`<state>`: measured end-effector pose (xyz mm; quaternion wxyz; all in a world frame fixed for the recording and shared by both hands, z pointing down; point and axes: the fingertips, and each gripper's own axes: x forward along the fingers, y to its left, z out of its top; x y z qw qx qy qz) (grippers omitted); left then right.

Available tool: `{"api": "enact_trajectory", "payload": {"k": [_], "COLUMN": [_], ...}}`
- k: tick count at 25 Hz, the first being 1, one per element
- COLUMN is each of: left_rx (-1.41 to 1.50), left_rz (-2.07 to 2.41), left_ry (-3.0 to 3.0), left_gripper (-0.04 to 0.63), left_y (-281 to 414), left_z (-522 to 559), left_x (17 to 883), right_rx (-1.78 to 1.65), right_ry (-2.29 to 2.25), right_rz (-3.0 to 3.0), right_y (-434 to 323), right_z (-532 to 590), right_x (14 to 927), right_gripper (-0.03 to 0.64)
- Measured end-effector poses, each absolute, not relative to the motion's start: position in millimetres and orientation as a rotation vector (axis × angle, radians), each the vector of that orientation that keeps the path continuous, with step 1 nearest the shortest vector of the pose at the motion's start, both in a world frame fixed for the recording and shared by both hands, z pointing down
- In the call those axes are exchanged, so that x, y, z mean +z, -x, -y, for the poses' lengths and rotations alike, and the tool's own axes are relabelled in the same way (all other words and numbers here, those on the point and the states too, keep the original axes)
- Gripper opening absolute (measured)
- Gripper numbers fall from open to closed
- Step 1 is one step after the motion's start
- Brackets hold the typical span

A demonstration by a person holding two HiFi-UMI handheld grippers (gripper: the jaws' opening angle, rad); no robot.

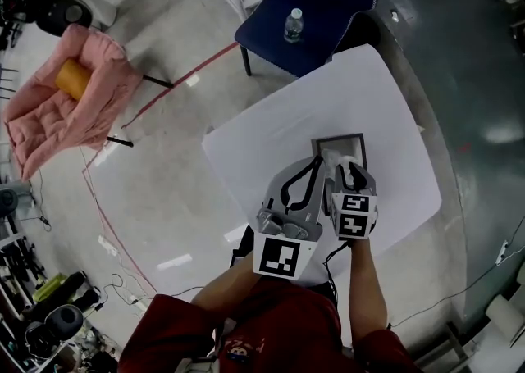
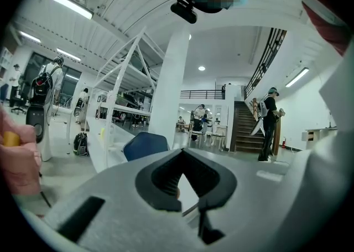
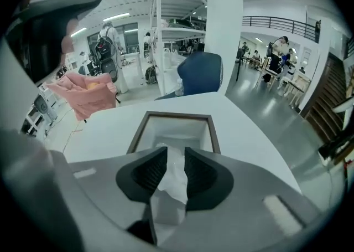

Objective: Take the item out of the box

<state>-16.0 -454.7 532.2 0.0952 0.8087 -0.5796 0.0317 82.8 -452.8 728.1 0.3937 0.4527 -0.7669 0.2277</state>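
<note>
Because the open box [image 3: 174, 115] sits flat on the white table [image 1: 271, 150] with its mouth facing up, the right gripper [image 3: 175, 151] comes at it from above, tilted steeply down, so its 2 jaws can reach inside. Those jaws stand spread, and the crumpled white item [image 3: 172, 174] shows in the gap between them. It looks like paper or thin film, though which I cannot tell. It appears to lie inside the box, toward the near wall, and the pads do not seem to press on it, so I judge the pick as not yet made.

The left gripper [image 2: 183, 151] points almost level over the table, out into the hall, not at the box. Its jaw tips meet, with only a small wedge of daylight behind them, and nothing is pinched. In the head view it sits just beside the right gripper, near the box's left edge, probably parked to keep the opening free, or ready to steady the box if it lifts with the item.

The step in hand is closing on the wad. A soft, light thing like this may tear or slip.
</note>
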Motion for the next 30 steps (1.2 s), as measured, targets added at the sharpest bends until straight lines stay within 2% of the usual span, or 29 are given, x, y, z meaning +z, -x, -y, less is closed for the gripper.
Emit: {"api": "enact_trajectory", "payload": {"k": [4,18,30], "left_rx": [0.03,0.07,0.072], "left_rz": [1.725,1.73,1.727], "left_ry": [-2.355,-2.307,-2.294], "left_gripper": [0.003,0.003,0.003], "left_y": [18.4,38.0,44.7], "left_z": [459.2,462.3,461.1], "left_x": [536.3,561.8,566.5], "right_rx": [0.6,0.676,0.732], "right_ry": [-1.107,-1.039,-1.0], "right_rz": [1.885,1.716,1.642], "right_y": [-81.8,-86.1,-88.7], "right_z": [452.3,444.7,444.8], "right_x": [742.8,785.1,798.5], "right_gripper": [0.104,0.104,0.041]}}
